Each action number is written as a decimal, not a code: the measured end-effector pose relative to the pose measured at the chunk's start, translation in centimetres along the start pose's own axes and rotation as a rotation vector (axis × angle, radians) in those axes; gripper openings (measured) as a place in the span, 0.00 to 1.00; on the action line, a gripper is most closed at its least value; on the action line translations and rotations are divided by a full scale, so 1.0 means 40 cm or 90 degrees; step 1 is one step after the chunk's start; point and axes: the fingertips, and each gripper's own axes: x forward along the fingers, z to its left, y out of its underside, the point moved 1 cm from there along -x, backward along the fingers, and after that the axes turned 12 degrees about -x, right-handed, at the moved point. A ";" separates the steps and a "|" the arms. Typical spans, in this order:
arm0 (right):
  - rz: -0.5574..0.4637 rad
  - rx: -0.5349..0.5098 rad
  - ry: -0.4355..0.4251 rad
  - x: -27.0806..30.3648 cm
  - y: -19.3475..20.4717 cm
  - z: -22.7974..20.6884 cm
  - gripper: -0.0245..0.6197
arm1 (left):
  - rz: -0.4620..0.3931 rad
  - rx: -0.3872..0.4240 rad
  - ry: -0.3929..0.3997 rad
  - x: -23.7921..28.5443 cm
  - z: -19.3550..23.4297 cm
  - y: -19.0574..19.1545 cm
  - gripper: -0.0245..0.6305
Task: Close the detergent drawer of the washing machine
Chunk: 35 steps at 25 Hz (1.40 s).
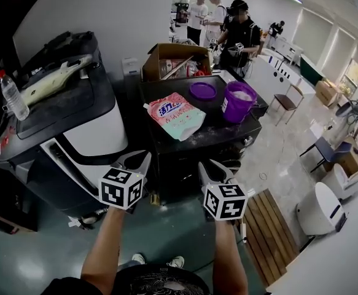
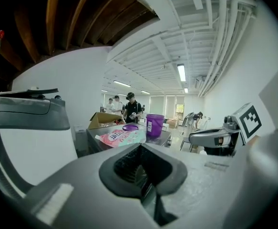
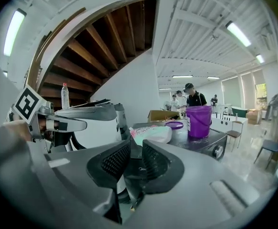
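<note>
The black washing machine stands straight ahead, and its front panel with a round knob shows below the top. I cannot make out the detergent drawer; the front's left part lies behind my grippers. My left gripper hovers open and empty just before the machine's front left corner. Beside it, my right gripper is slightly open and empty, facing the front panel. In the right gripper view the narrow gap of that gripper points at the machine's front.
On the machine's top lie a pink detergent bag, a purple lid and a purple bucket; a cardboard box stands behind. A large black-and-white appliance with a bottle stands left. A wooden pallet lies right. People stand far back.
</note>
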 end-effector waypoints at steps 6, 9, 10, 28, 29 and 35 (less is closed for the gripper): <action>-0.014 0.004 0.036 -0.038 -0.026 0.020 0.12 | -0.001 0.009 0.022 -0.033 0.015 -0.014 0.04; -0.021 -0.002 0.048 -0.056 -0.043 0.031 0.08 | 0.001 0.014 0.035 -0.045 0.014 -0.012 0.04; -0.023 -0.007 0.052 -0.061 -0.049 0.036 0.08 | 0.001 0.014 0.039 -0.049 0.013 -0.012 0.04; -0.044 -0.034 0.102 -0.088 -0.121 0.052 0.08 | -0.008 0.033 0.060 -0.075 0.051 -0.043 0.04; -0.045 -0.033 0.103 -0.090 -0.121 0.052 0.08 | -0.008 0.033 0.061 -0.076 0.051 -0.043 0.04; -0.047 -0.032 0.105 -0.090 -0.124 0.055 0.08 | -0.009 0.035 0.062 -0.079 0.052 -0.047 0.04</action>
